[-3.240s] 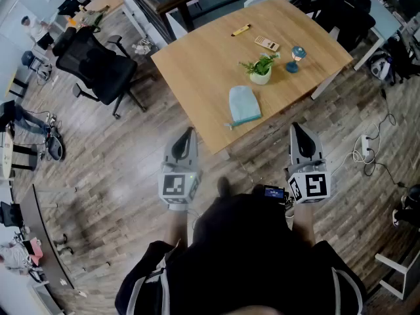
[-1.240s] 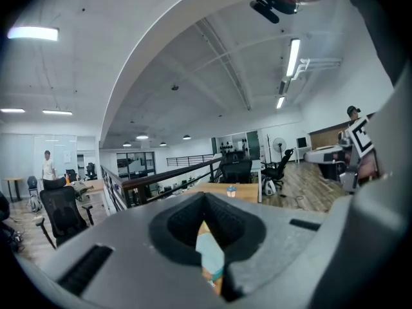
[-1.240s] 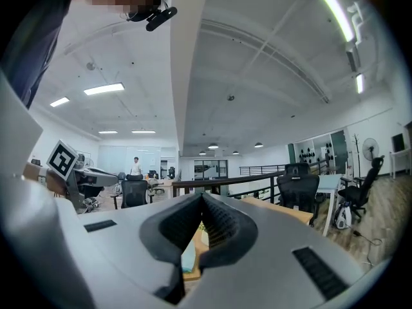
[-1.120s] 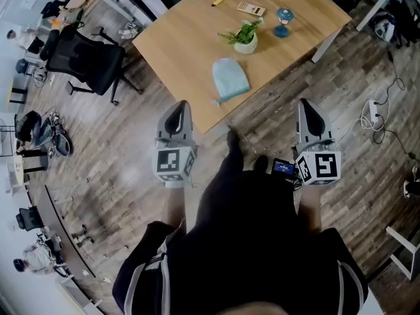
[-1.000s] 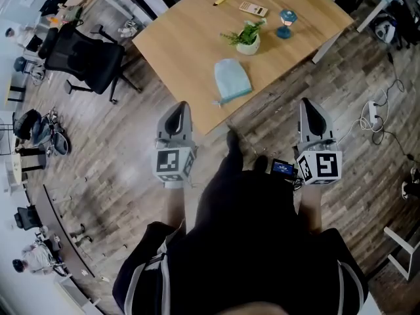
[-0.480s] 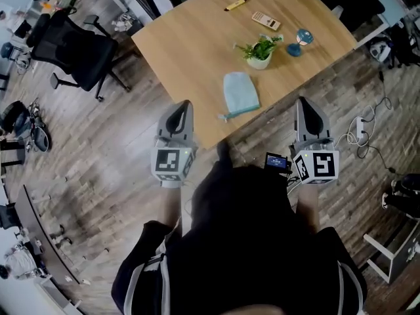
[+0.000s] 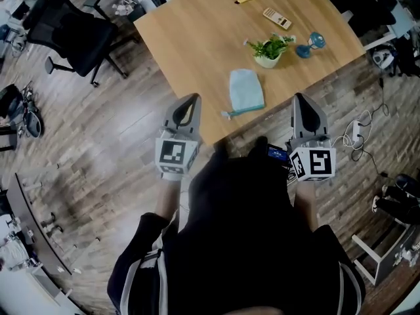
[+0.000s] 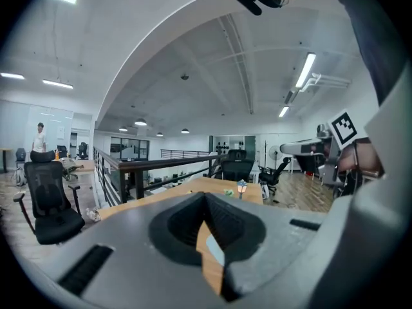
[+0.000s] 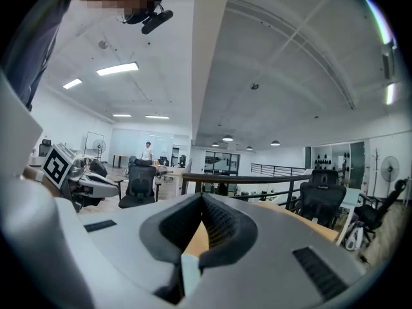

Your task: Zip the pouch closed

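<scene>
Now the person stands closer to the table (image 7: 190,38) than a second ago: its near edge has slid down the head view until it sits just ahead of the body. The left gripper (image 7: 191,101) has come forward, so its tip lies over that edge, where before it hung over the floor. The right gripper (image 7: 300,101) has advanced too but is off the table's near corner, above the floorboards.

The pouch (image 7: 246,90) has not been touched. It lies flat near the table's near edge, at about 12 o'clock from the person and between the two grippers. That puts it at 2 o'clock from the left tip and 10 o'clock from the right, and apart from both. A small tab sticks out at its 7 o'clock corner, probably the zip pull. How far the zip is already run I cannot tell from here. The plant (image 7: 269,51) stands just beyond the pouch, at its 1 o'clock.

Both tongs are closed on nothing. Each gripper view shows the jaw tips meeting, with only table top seen through the slot behind them.

So this is the end of the approach, and the zipping itself has not begun. In my judgement, both tongs have to open next, one to pin the pouch's fabric and the other to take the pull. The left looks better placed for that corner.
</scene>
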Available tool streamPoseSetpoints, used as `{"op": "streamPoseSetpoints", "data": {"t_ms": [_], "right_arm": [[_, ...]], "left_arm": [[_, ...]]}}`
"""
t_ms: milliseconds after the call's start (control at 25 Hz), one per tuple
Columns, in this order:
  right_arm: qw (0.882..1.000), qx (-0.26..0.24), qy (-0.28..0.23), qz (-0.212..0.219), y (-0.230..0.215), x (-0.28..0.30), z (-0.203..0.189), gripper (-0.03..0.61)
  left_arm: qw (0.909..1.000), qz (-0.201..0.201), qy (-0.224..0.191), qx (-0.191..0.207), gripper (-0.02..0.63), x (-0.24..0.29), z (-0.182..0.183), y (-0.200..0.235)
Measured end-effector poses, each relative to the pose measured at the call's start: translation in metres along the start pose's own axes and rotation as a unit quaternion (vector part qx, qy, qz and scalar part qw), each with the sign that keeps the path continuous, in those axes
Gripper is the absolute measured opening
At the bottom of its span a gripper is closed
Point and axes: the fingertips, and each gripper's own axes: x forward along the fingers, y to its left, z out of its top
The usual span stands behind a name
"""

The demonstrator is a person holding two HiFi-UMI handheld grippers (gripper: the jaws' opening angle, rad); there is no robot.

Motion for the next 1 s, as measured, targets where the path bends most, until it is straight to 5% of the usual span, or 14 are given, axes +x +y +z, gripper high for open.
{"op": "streamPoseSetpoints", "data": {"t_ms": [440, 680, 840, 920, 1000], "right_arm": [[1.0, 0.022, -0.004, -0.012, -0.019, 0.003, -0.005, 0.014], [1.0, 0.022, -0.002, -0.015, -0.023, 0.002, -0.008, 0.014], [0.999, 0.023, 0.004, -0.022, -0.024, 0.001, -0.01, 0.014], [0.999, 0.023, 0.004, -0.025, -0.025, 0.0, -0.011, 0.014], [0.999, 0.025, 0.004, -0.027, -0.026, 0.0, -0.013, 0.014]], "left_arm": [[0.9992, -0.026, 0.012, 0.029, 0.0, 0.025, 0.001, -0.015], [0.989, -0.071, 0.09, 0.094, 0.002, 0.044, -0.049, -0.028], [0.9623, -0.105, 0.192, 0.162, 0.016, 0.056, -0.125, -0.035], [0.9378, -0.13, 0.239, 0.216, 0.083, 0.065, -0.164, -0.04], [0.9028, -0.164, 0.275, 0.287, 0.092, 0.071, -0.2, -0.048]]}}
